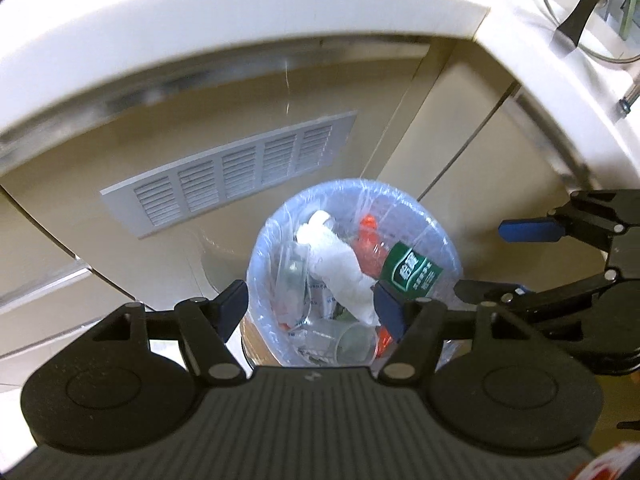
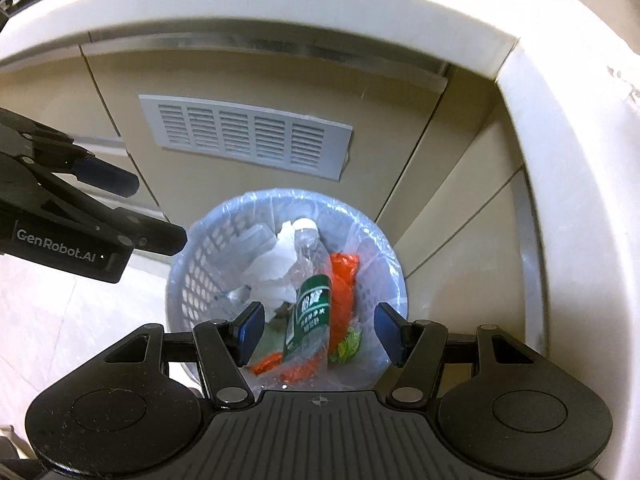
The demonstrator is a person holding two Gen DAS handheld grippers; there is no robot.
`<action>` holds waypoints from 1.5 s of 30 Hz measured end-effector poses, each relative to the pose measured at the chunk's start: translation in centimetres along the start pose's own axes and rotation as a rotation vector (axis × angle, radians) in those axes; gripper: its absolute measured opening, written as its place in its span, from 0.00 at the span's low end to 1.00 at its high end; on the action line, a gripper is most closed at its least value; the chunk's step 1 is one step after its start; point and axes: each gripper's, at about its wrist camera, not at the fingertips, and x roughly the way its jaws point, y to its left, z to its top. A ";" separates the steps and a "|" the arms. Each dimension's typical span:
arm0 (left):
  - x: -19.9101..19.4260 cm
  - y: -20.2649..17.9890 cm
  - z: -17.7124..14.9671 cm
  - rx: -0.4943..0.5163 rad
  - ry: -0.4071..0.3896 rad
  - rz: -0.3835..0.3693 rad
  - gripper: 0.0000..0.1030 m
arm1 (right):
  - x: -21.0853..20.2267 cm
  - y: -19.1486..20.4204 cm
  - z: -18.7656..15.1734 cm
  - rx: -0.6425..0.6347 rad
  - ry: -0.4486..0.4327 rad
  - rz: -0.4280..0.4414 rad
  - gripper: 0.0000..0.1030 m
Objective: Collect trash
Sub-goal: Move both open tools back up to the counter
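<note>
Both the left gripper and right gripper hover with jaws parted, empty, above the lined wastebasket on the floor. Inside lies a crumpled plastic bottle: light, springy, slippery; best pinched at its neck.

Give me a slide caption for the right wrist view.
Open right tongs hover over a bag-lined white mesh bin holding a green-labelled clear plastic bottle, crumpled white paper and orange wrappers.

Both wrist cameras look steeply down into one bin.
</note>
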 end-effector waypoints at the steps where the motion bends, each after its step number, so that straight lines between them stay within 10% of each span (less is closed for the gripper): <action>1: -0.5 0.0 0.1 0.003 -0.007 0.002 0.64 | -0.3 -0.1 0.1 0.008 -0.006 0.002 0.59; 28: -10.5 -0.8 3.4 0.036 -0.240 -0.037 0.82 | -13.5 -2.3 3.1 0.279 -0.341 0.093 0.59; 45: -13.3 -1.7 9.6 -0.005 -0.528 -0.036 0.99 | -17.6 -10.9 2.9 0.472 -0.496 -0.023 0.59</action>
